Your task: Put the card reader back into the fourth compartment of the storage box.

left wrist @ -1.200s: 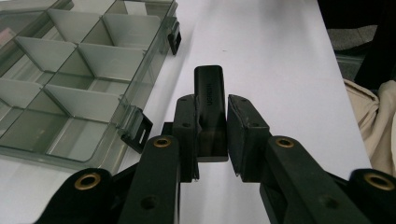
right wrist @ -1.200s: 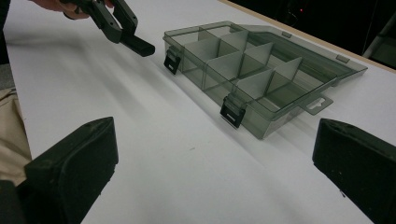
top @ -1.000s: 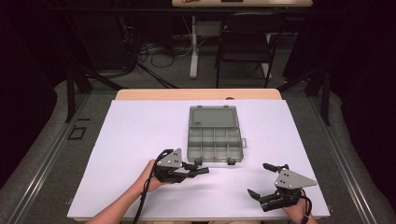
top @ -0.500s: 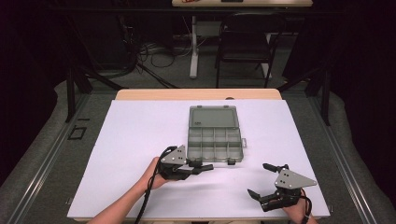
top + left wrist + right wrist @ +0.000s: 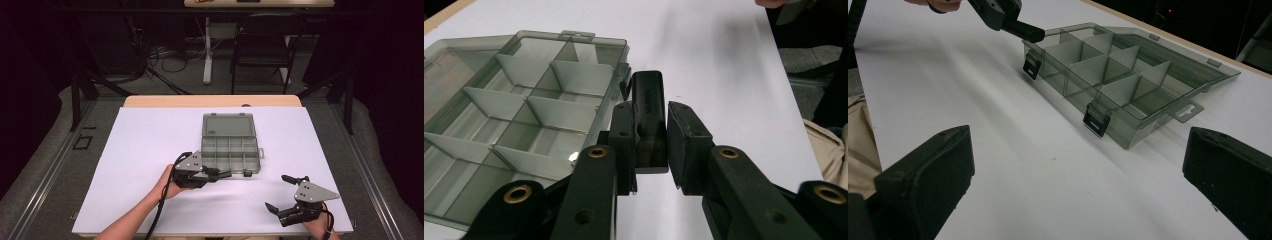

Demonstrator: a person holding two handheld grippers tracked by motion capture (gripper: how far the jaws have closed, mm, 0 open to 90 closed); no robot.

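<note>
Holding a small black block (image 5: 648,120) in the left tongs (image 5: 216,174), just beside the open box (image 5: 230,147).
Its long axis points forward along the box's near corner; the right tongs (image 5: 283,192) rest released, well apart.

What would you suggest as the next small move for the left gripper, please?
Probably carry it forward over the organizer box and open: the left gripper is shut on a small black block just short of the box's near edge, and the visible compartments look empty.

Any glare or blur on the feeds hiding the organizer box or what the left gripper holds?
High view: soft but readable, organizer box clear. Left gripper view: sharp; one small glint on the box's front wall, black block legible between the jaws. Right gripper view: own jaws blurred, box crisp.
</note>
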